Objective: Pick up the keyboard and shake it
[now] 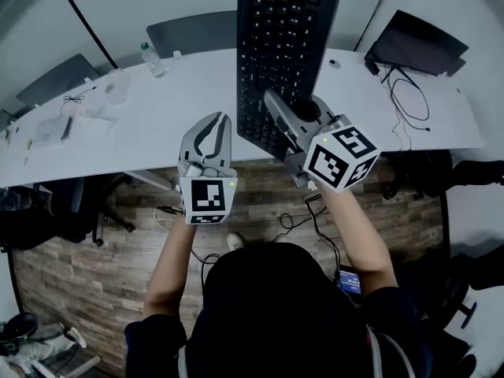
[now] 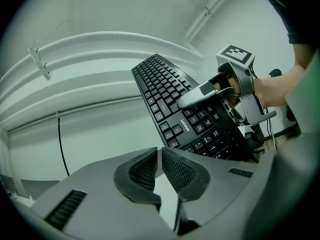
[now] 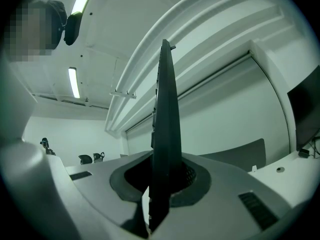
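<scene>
Here the right claw [image 1: 285, 109] is clamped on the black keyboard [image 1: 279, 46], holding it in the air above the white desk [image 1: 157, 124], clear of the surface. The right gripper view shows the keyboard [image 3: 165, 134] edge-on, standing up between the two pads of that claw [image 3: 165, 176], which press on both faces. The left claw [image 1: 213, 126] hangs just left of the keyboard, apart from it, with its jaws together and nothing between them, as the left gripper view of it [image 2: 160, 156] confirms; there the keyboard's [image 2: 175, 104] key side faces left. A clear bottle [image 1: 152, 60] stands at the desk's far edge, and a black cable [image 1: 409, 93] loops on its right part.
</scene>
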Demonstrator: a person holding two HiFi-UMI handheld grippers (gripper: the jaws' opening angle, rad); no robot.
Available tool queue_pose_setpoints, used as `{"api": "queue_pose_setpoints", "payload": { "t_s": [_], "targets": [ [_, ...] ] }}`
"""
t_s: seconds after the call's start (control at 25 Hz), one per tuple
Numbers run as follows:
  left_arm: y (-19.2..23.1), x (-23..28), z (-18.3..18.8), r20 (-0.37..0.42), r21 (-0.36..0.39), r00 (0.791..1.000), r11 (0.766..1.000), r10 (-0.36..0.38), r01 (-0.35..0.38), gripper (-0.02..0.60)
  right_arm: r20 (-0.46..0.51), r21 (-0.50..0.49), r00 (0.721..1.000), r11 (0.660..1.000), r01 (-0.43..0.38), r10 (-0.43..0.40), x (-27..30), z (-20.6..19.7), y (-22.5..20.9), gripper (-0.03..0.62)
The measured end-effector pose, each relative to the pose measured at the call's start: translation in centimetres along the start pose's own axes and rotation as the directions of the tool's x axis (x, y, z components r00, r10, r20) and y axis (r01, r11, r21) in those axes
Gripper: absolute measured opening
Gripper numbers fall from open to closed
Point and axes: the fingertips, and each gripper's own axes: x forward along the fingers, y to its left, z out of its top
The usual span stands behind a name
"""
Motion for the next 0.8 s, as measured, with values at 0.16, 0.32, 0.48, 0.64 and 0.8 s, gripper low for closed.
{"api": "queue_pose_setpoints", "payload": {
  "t_s": [0.16, 0.32, 0.48, 0.64, 0.8],
  "targets": [
    [-0.6, 0.0, -0.4, -0.013, -0.101, 0.999, 0.994, -0.049, 0.048, 0.109, 0.015, 0.015, 1.0, 1.0, -0.01, 0.01, -0.3, 0.4, 0.2, 0.078],
    [-1.2, -0.1, -1.6, -0.012, -0.21, 0.994, 0.972, -0.112, 0.107, 0.167, 0.04, 0.045, 0.999, 0.999, -0.031, 0.029, -0.2, 0.5, 0.4, 0.078],
    [-2.6, -0.6, -1.9, 0.006, -0.263, 0.984, 0.949, -0.18, 0.175, 0.211, 0.073, 0.084, 0.995, 0.993, -0.081, 0.075, -0.1, 0.6, 0.7, 0.078],
    [-2.2, -1.4, -2.5, 0.053, -0.439, 0.978, 0.875, -0.204, 0.206, 0.25, 0.1, 0.127, 0.987, 0.983, -0.136, 0.123, -0.1, 0.8, 1.1, 0.078],
    [-1.3, -2.2, -2.9, 0.122, -0.586, 0.969, 0.772, -0.215, 0.245, 0.264, 0.13, 0.165, 0.975, 0.966, -0.198, 0.177, -0.1, 1.2, 1.7, 0.078]
  ]
}}
